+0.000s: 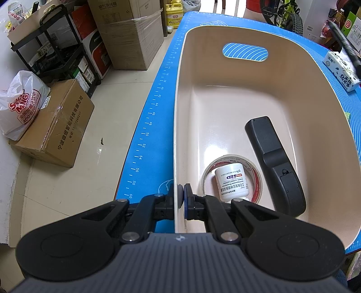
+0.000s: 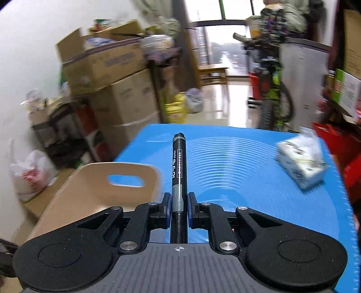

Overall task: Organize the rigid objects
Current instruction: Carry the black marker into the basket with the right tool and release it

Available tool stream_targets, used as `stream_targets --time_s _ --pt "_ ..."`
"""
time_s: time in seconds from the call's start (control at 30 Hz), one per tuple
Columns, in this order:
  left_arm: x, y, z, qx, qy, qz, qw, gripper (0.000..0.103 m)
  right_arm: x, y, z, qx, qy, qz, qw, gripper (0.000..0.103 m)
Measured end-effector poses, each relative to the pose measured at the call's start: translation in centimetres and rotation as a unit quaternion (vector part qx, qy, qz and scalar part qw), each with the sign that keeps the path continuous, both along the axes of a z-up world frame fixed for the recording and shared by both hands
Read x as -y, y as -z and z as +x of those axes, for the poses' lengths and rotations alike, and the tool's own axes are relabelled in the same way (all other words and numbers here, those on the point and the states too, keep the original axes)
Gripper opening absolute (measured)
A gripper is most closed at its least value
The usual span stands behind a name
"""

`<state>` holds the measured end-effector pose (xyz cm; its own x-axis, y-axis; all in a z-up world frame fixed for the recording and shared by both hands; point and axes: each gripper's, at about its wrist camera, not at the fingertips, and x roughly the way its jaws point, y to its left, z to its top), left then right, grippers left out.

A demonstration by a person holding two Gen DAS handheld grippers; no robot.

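The left tongs (image 1: 181, 195) pinch the cream plastic bin's (image 1: 180, 94) rim, a black remote (image 1: 274, 161), white bottle (image 1: 232, 182) and tape roll (image 1: 257, 180) already inside, while the right tongs (image 2: 179, 208) clamp a black marker pen (image 2: 179, 166) mid-frame, not yet dropped in.

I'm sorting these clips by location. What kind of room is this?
Probably a home storage room or cluttered spare room: stacked cardboard boxes along the wall, a bicycle parked beyond the table, and a yellow detergent jug on the floor.
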<state>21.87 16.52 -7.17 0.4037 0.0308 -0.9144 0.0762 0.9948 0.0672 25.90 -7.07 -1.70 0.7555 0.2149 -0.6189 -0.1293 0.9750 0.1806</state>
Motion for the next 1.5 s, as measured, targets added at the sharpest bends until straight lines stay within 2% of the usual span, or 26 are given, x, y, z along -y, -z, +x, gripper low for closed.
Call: stream_targets --time_s 0.27,0.5,0.63,0.9,1.03,1.07,1.17,1.23,1.27,1.4,1.5 --pt "-0.2 0.1 -0.1 -0.001 0.003 0.002 1.0000 0.008 -6.6 1.2 -0.3 -0.039 -0.061 -0.017 0.997 0.024" --pt "-0.2 0.0 -0.1 -0.001 0.003 0.001 1.0000 0.007 -10.2 3.4 -1.3 -0.088 -0.110 -0.043 0.989 0.024" --pt "-0.1 0.0 -0.1 -0.001 0.003 0.002 1.0000 0.007 -11.5 4.6 -1.9 -0.113 -0.121 -0.068 0.984 0.024" --pt "-0.1 0.0 -0.1 -0.001 0.003 0.002 1.0000 0.007 -12.1 6.8 -1.6 -0.175 -0.130 -0.078 0.973 0.024" --pt "-0.1 0.1 0.0 -0.001 0.003 0.002 1.0000 0.007 -11.9 6.9 -1.8 -0.174 -0.137 -0.066 0.973 0.026" --pt "-0.2 0.1 -0.1 -0.001 0.003 0.002 1.0000 0.007 -11.6 6.7 -1.9 -0.170 -0.133 -0.052 0.975 0.037" --pt "-0.1 0.0 -0.1 0.000 0.002 0.002 1.0000 0.007 -10.5 5.3 -2.5 -0.145 -0.132 -0.019 0.980 0.054" --pt "-0.1 0.0 -0.1 0.000 0.002 0.003 1.0000 0.007 -9.8 4.1 -2.8 -0.124 -0.129 -0.015 0.984 0.058" --pt "-0.1 0.0 -0.1 0.000 0.002 0.003 1.0000 0.007 -9.3 3.5 -2.9 -0.117 -0.123 -0.012 0.985 0.065" --pt "0.0 0.0 0.0 -0.001 0.002 0.002 1.0000 0.007 -6.6 1.6 -3.2 -0.101 -0.088 0.026 0.991 0.076" --pt "0.1 0.0 0.1 -0.001 0.004 0.004 1.0000 0.007 -4.7 0.7 -3.4 -0.093 -0.057 0.028 0.994 0.084"
